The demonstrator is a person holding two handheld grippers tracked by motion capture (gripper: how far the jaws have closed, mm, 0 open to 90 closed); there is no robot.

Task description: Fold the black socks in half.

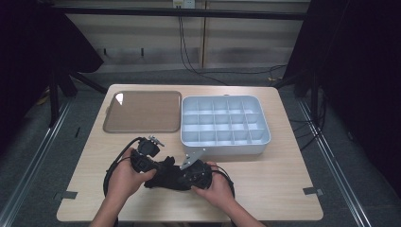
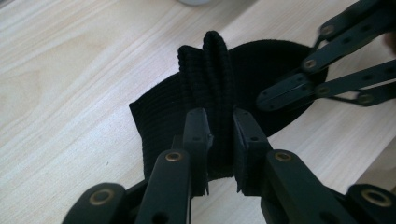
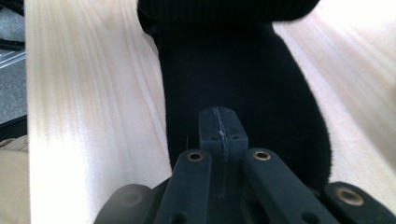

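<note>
Black ribbed sock [image 2: 205, 88] is pinched in a raised fold by the left gripper [image 2: 219, 140] near the table's [image 1: 265, 175] front edge (probably for folding), while its other end is pinned by the right gripper [image 3: 219, 126], closed tight.

High view dim w/ dark edges, tray [image 1: 142, 111] glare, gripper views blurry, overexposed

The high view looks forward and down over the whole table [image 1: 265, 184]. Both gripper views sit close above it, sharing the black cloth [image 2: 261, 70] at frame centre.
</note>
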